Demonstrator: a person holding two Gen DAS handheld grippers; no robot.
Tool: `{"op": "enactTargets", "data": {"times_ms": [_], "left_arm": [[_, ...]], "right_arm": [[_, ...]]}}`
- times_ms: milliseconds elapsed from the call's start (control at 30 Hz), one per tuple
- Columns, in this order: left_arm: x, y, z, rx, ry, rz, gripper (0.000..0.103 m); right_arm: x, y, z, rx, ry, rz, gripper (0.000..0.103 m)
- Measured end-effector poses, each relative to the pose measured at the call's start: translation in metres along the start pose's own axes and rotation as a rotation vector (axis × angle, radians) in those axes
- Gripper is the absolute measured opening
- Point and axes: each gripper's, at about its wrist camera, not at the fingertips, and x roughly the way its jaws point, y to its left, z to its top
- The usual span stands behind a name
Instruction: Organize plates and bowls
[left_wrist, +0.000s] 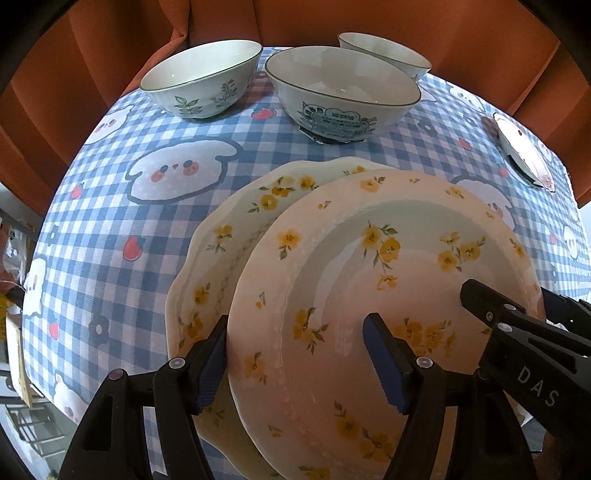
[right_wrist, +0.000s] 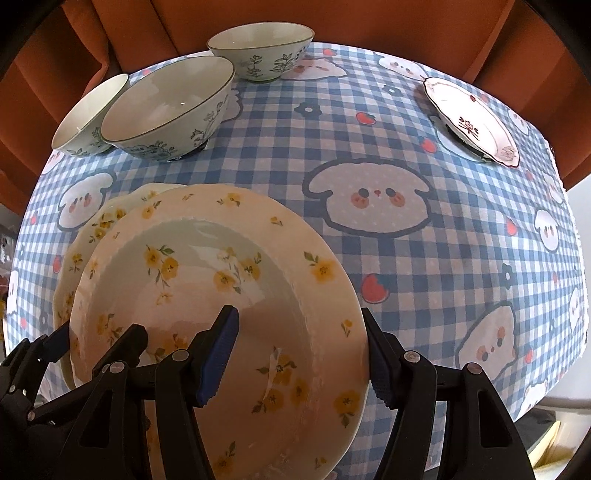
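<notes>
A cream plate with yellow flowers (left_wrist: 369, 280) (right_wrist: 207, 295) is above a second, scalloped yellow-flower plate (left_wrist: 229, 236) (right_wrist: 107, 218) on the checked tablecloth. My left gripper (left_wrist: 295, 354) straddles the top plate's left rim, one finger under, one over. My right gripper (right_wrist: 299, 350) straddles its right rim the same way. Both jaws look closed on the rim. Three bowls stand at the back: a large one (left_wrist: 340, 92) (right_wrist: 166, 107) and two smaller ones (left_wrist: 203, 77) (right_wrist: 258, 51), (left_wrist: 388, 51) (right_wrist: 88, 114).
A small pink-rimmed plate (left_wrist: 524, 151) (right_wrist: 472, 118) sits at the far right of the table. Orange curtain (left_wrist: 332, 18) hangs behind. The tablecloth (right_wrist: 406, 258) to the right of the plates is bare; table edges fall off left and right.
</notes>
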Motion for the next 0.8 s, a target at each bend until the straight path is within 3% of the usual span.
{"op": "enactTargets", "data": {"times_ms": [167, 300, 467, 600, 800], "left_arm": [[-0.001, 0.002, -0.003, 0.013, -0.004, 0.021, 0.074], [-0.002, -0.001, -0.004, 0.029, -0.017, 0.040, 0.074], [-0.004, -0.003, -0.006, 0.044, -0.028, 0.059, 0.074], [-0.005, -0.004, -0.008, 0.063, -0.039, 0.072, 0.074], [-0.008, -0.004, -0.011, 0.094, -0.037, 0.090, 0.074]], "right_arm": [[0.000, -0.001, 0.000, 0.002, -0.010, 0.002, 0.064], [-0.007, -0.009, -0.006, 0.040, -0.022, 0.002, 0.050], [-0.023, -0.010, -0.018, 0.055, -0.055, -0.009, 0.044], [-0.030, -0.012, -0.026, 0.064, -0.060, -0.022, 0.034], [-0.029, -0.011, -0.029, 0.071, -0.066, -0.024, 0.034]]}}
